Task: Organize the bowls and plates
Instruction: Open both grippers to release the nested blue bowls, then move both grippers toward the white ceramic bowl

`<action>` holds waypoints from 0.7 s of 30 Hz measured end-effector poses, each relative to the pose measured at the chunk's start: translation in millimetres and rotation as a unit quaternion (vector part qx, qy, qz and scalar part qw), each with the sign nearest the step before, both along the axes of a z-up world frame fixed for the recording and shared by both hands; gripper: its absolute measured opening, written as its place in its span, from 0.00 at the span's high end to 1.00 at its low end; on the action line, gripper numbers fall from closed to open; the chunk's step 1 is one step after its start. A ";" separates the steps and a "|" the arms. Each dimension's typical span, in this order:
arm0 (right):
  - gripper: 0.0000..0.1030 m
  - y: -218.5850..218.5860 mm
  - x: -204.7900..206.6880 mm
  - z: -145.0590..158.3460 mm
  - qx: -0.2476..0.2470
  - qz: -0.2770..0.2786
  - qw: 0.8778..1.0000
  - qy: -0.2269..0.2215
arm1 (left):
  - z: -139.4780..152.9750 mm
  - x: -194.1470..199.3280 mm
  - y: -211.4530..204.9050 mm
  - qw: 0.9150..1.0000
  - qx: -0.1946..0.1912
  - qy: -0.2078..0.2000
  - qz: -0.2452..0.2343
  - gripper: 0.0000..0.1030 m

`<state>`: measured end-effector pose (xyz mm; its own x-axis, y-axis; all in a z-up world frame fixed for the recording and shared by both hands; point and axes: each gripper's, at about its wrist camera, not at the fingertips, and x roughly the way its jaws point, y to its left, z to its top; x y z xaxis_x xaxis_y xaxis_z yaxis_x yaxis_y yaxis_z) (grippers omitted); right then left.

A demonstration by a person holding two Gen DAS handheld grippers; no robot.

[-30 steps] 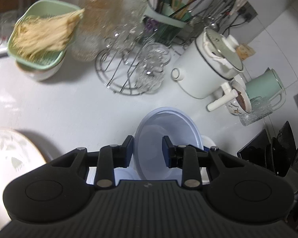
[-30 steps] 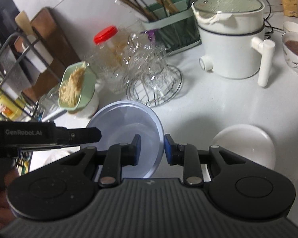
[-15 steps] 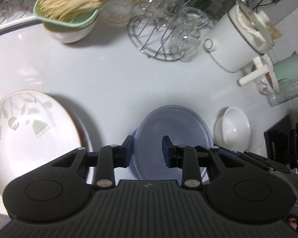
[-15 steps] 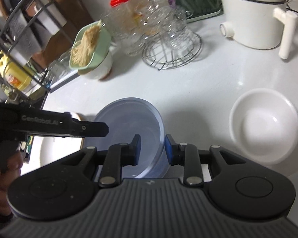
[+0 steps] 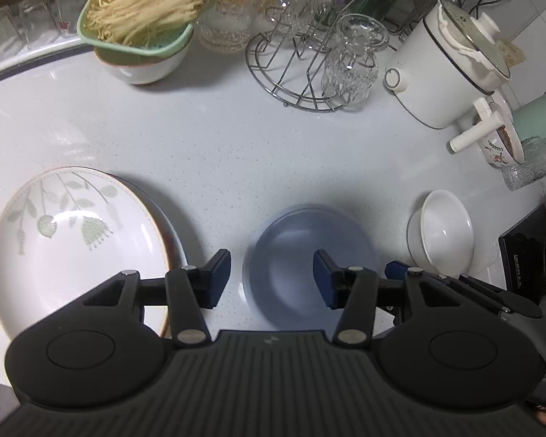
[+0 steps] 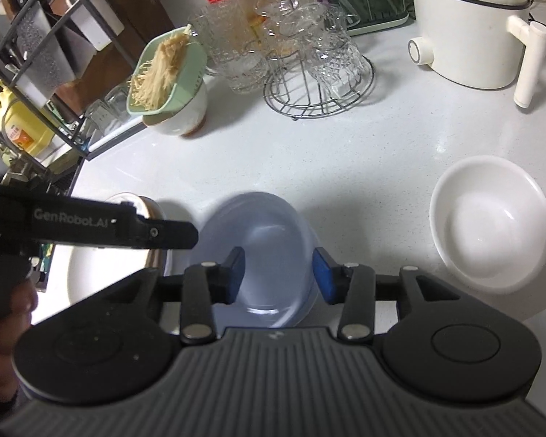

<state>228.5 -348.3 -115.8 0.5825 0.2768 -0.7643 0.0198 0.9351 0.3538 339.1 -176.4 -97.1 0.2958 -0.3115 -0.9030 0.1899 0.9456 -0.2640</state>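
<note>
blue bowl (image 5: pixel 302 255) on white counter (image 5: pixel 207 145), left gripper (image 5: pixel 272 273) and right gripper (image 6: pixel 278 273) jaws just opening, released around bowl rim, leaf plate (image 5: pixel 72 247) beside

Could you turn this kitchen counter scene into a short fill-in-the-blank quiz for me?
1. The bowl between the two grippers is pale ____.
2. The plate beside it is painted with green ____.
3. The empty bowl on the other side is ____.
4. The jar behind the glasses has a ____ lid.

Missing words: blue; leaves; white; red
</note>
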 end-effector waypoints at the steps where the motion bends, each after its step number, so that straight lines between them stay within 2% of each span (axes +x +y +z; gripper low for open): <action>1: 0.57 -0.1 -1.4 2.6 0.003 -0.002 1.000 -0.001 | 4.3 -1.3 1.0 1.000 -0.004 -0.005 -0.002 0.46; 10: 0.57 -5.6 -17.6 30.1 -0.026 -0.022 0.998 -0.052 | 40.6 -12.4 -4.1 0.997 -0.015 -0.068 -0.023 0.45; 21: 0.57 -10.0 -47.3 62.3 -0.057 -0.065 0.990 -0.114 | 78.6 -28.5 -11.5 0.992 -0.053 -0.106 -0.049 0.45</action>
<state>181.2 -358.3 -53.5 0.7684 0.1068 -0.6310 0.0753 0.9640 0.2549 310.6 -188.0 -18.5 0.4397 -0.4376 -0.7843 0.3409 0.8892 -0.3050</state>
